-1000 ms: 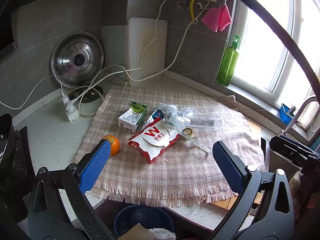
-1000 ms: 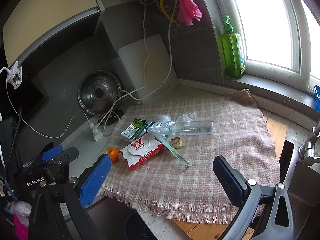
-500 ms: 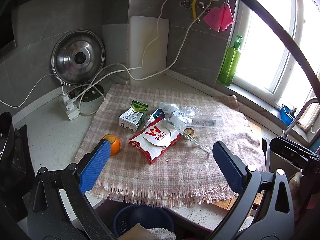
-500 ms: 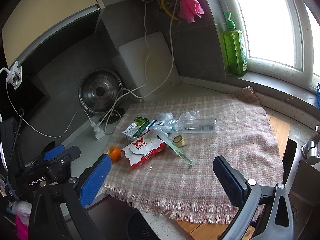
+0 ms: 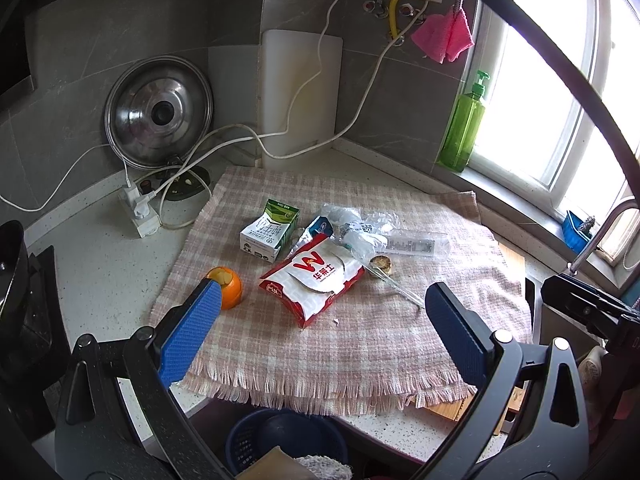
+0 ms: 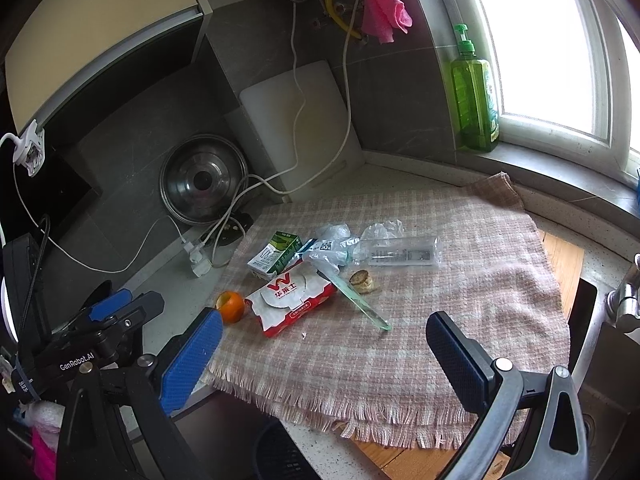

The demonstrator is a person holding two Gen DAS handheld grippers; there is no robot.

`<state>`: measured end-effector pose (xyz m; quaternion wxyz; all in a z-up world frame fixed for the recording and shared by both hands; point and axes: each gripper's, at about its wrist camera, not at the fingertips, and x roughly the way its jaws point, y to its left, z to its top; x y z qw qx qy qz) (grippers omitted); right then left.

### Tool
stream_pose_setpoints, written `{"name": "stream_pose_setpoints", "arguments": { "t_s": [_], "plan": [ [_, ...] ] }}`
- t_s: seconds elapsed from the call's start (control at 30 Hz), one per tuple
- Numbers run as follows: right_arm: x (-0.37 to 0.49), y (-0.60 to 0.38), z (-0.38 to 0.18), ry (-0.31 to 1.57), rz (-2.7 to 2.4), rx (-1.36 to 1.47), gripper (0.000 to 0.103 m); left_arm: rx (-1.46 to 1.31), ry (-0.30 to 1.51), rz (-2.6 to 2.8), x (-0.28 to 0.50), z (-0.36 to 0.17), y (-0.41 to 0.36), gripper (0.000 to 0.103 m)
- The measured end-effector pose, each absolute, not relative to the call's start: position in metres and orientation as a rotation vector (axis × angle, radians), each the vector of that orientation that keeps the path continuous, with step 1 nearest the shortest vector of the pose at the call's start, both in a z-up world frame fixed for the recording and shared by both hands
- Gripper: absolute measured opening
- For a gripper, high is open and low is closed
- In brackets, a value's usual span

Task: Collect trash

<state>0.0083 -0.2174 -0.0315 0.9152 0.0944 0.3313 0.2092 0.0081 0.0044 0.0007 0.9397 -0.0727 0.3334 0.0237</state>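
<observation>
Ahead of my left jaws I see the trash clustered mid-cloth. Nearest, between the jaws, lies a red-and-white snack box [image 5: 314,280], flattened and torn open. Just beyond it to the left a green-and-white milk carton [image 5: 270,234] lies on its side. An orange [image 5: 228,292] with its top cut sits beside the left jaw tip. Beyond the box to the right I see crumpled clear plastic [image 5: 360,228], a clear tube [image 5: 416,242], a small brown scrap [image 5: 382,265] and a thin clear stick [image 5: 400,290].
</observation>
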Motion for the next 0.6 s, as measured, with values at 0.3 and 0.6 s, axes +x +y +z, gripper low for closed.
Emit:
{"name": "stream_pose_setpoints", "arguments": {
  "t_s": [0.3,0.6],
  "plan": [
    [0.0133,-0.2170,-0.0322,0.689,0.435,0.197,0.103,-0.149,0.682,0.050,0.0085,0.0007,0.0046,0.103],
    [0.0138,-0.2163,-0.0339,0.692,0.435,0.198,0.103,-0.150,0.683,0.049,0.0086,-0.0054,0.0064,0.103]
  ]
}}
